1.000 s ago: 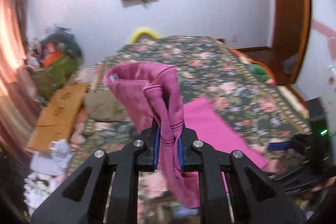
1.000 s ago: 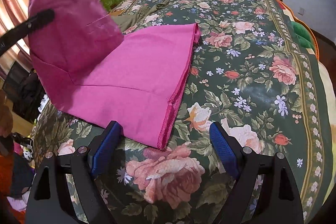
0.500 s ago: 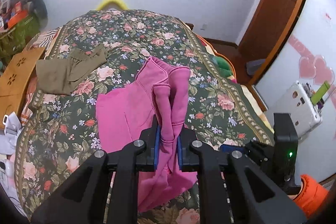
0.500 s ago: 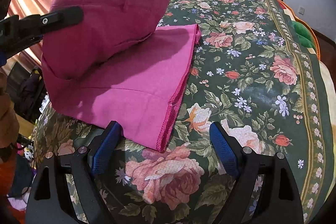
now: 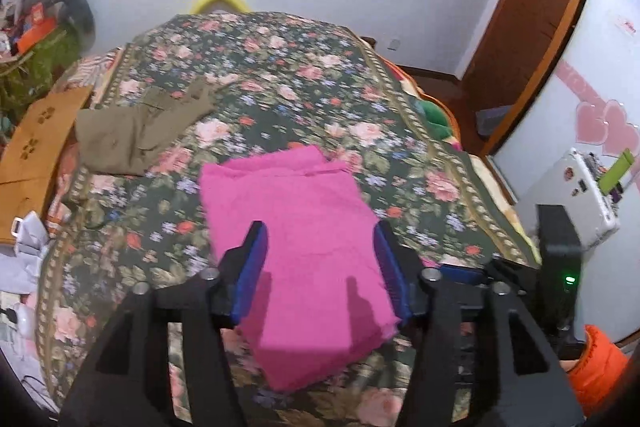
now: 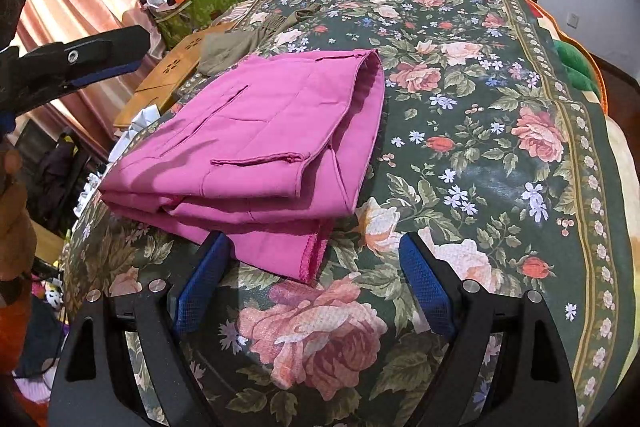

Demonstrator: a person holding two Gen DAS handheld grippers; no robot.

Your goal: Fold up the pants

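From the left wrist, the pink pants (image 5: 296, 227) lay folded on the floral bedspread (image 5: 280, 75), the left gripper (image 5: 318, 259) above them with its jaws opening and nothing clamped; olive trousers (image 5: 132, 131) sat further back, slightly blurred. From the right wrist, the right gripper (image 6: 312, 283) stood wide apart and empty just beside the pants' near hem, apparently not touching it.
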